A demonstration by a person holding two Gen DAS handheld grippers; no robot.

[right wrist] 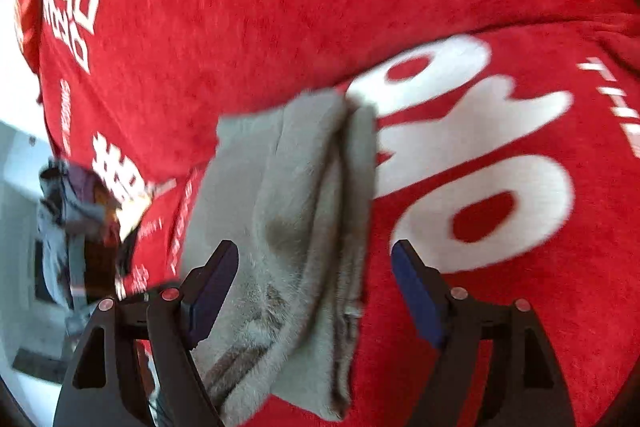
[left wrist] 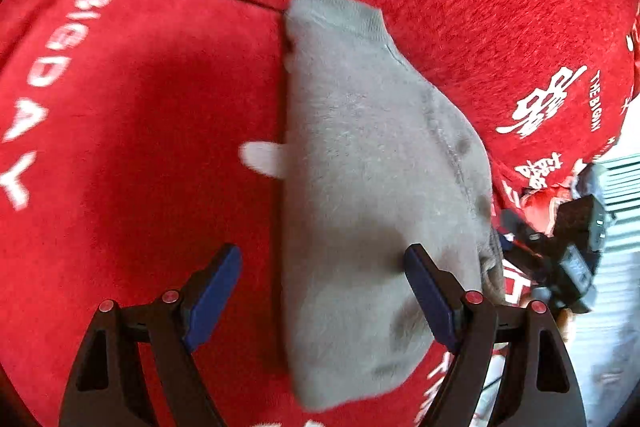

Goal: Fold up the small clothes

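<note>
A small grey fleece garment (left wrist: 372, 187) lies folded lengthwise on a red blanket (left wrist: 140, 147) with white lettering. A white tag (left wrist: 264, 157) sticks out of its left edge. My left gripper (left wrist: 324, 291) is open just above the garment's near end, its right finger over the cloth, its left finger over the blanket. In the right wrist view the same grey garment (right wrist: 296, 227) lies in stacked folds. My right gripper (right wrist: 316, 287) is open over its near end and holds nothing.
The red blanket (right wrist: 240, 27) covers the whole surface and drops off at its edge. The other hand-held gripper (left wrist: 568, 247) shows dark at the right of the left wrist view. Pale floor and blurred clutter (right wrist: 68, 227) lie beyond the blanket's left edge.
</note>
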